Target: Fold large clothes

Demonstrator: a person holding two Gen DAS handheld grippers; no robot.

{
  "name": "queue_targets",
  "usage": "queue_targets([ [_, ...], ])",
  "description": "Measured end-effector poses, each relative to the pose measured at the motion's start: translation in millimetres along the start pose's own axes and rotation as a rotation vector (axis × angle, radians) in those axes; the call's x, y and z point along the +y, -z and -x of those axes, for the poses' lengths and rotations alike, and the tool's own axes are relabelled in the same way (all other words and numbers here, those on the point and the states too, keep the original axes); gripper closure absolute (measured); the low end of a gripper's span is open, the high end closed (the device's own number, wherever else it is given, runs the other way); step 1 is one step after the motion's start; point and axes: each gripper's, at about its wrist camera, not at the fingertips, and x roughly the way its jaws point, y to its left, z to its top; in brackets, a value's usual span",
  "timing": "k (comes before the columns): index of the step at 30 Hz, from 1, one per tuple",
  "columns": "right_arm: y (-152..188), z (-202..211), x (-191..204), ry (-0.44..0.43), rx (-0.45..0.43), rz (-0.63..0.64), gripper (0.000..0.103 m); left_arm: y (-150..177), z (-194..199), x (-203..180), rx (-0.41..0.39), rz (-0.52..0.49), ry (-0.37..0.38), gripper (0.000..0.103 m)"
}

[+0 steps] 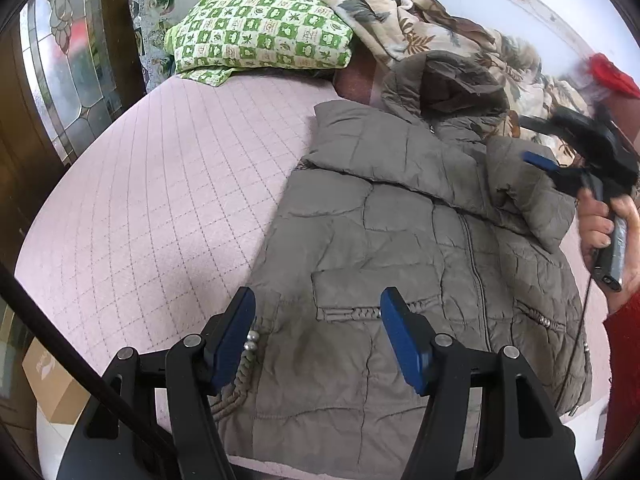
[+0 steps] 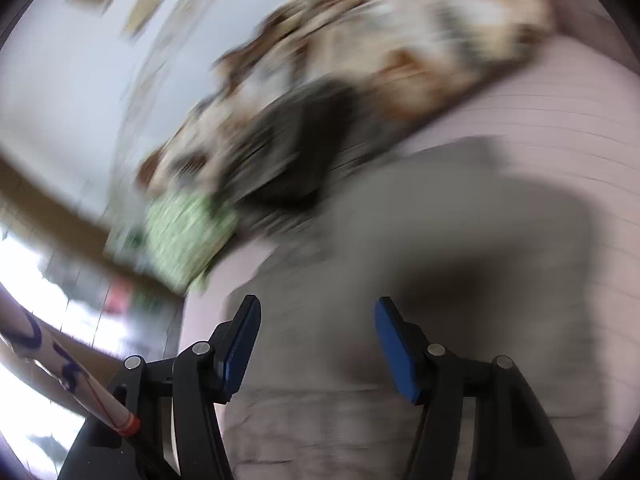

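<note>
A grey-brown quilted jacket (image 1: 400, 216) lies front up on a pink quilted bed cover (image 1: 168, 184), its hood toward the far side and one sleeve folded across the chest. My left gripper (image 1: 318, 312) hovers open above the jacket's lower hem, with nothing between its blue pads. My right gripper (image 1: 560, 156) shows at the right edge of the left wrist view, held by a hand above the jacket's shoulder. In the blurred right wrist view the right gripper (image 2: 316, 320) stands open over the jacket (image 2: 420, 248), its jaws empty.
A green checked pillow (image 1: 260, 32) and a leaf-patterned blanket (image 1: 404, 16) are piled at the far end of the bed. A glass-panelled door (image 1: 64, 52) stands at the left. A cardboard box (image 1: 52, 384) sits on the floor beside the bed.
</note>
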Motion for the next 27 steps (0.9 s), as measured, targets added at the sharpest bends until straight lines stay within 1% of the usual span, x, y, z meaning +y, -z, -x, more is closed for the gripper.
queue_targets([
  [2, 7, -28, 32, -0.012, 0.072, 0.075, 0.038, -1, 2, 2, 0.0, -0.01, 0.002, 0.039],
  [3, 13, -38, 49, 0.015, 0.091, 0.117, 0.038, -1, 3, 3, -0.003, -0.015, -0.001, 0.039],
  [5, 20, -34, 67, 0.031, 0.058, 0.17, 0.039, -1, 5, 9, -0.016, -0.021, -0.017, 0.039],
  [6, 20, -24, 67, 0.05, 0.014, 0.172, 0.039, -1, 4, 14, -0.019, -0.018, -0.026, 0.039],
  [8, 12, 4, 49, 0.13, -0.1, 0.124, 0.041, -1, -1, 24, -0.005, 0.003, -0.021, 0.039],
  [9, 9, 22, 35, 0.181, -0.159, 0.087, 0.046, 0, -4, 28, 0.003, 0.015, -0.014, 0.039],
  [10, 5, 46, 15, 0.251, -0.225, 0.041, 0.049, 1, -6, 31, 0.011, 0.025, -0.009, 0.039],
  [11, 3, 60, -1, 0.299, -0.257, 0.014, 0.057, 2, -11, 35, 0.022, 0.04, -0.004, 0.039],
  [12, 0, 79, -24, 0.379, -0.296, -0.039, 0.062, 2, -14, 36, 0.03, 0.05, -0.002, 0.039],
  [13, -4, 90, -47, 0.437, -0.311, -0.089, 0.064, 3, -17, 37, 0.036, 0.058, 0.001, 0.039],
  [14, -7, 94, -63, 0.476, -0.309, -0.12, 0.069, 4, -19, 38, 0.044, 0.066, 0.005, 0.039],
  [15, -9, 98, -85, 0.533, -0.297, -0.161, 0.072, 5, -20, 37, 0.053, 0.074, 0.014, 0.039],
  [16, -10, 97, -109, 0.574, -0.274, -0.206, 0.072, 5, -20, 37, 0.058, 0.076, 0.022, 0.039],
  [17, -11, 94, -124, 0.584, -0.254, -0.238, 0.072, 6, -19, 35, 0.059, 0.073, 0.028, 0.039],
  [18, -9, 89, -141, 0.582, -0.227, -0.277, 0.072, 6, -18, 33, 0.054, 0.063, 0.025, 0.039],
  [19, -8, 85, -151, 0.557, -0.203, -0.312, 0.072, 6, -16, 32, 0.044, 0.052, 0.018, 0.039],
  [20, -3, 77, -157, 0.486, -0.182, -0.358, 0.074, 5, -14, 30, 0.03, 0.038, 0.004, 0.039],
  [21, 0, 71, -150, 0.437, -0.181, -0.366, 0.078, 5, -13, 29, 0.025, 0.035, -0.004, 0.039],
  [22, 1, 65, -138, 0.399, -0.175, -0.335, 0.078, 3, -12, 28, 0.021, 0.034, -0.009, 0.039],
  [23, 0, 50, -112, 0.338, -0.146, -0.258, 0.078, 1, -12, 28, 0.021, 0.038, -0.006, 0.039],
  [25, 2, 27, -62, 0.253, -0.087, -0.133, 0.078, -2, -12, 28, 0.025, 0.051, 0.005, 0.039],
  [27, 8, -8, -9, 0.139, -0.002, -0.008, 0.078, -4, -11, 26, 0.019, 0.056, 0.015, 0.039],
])
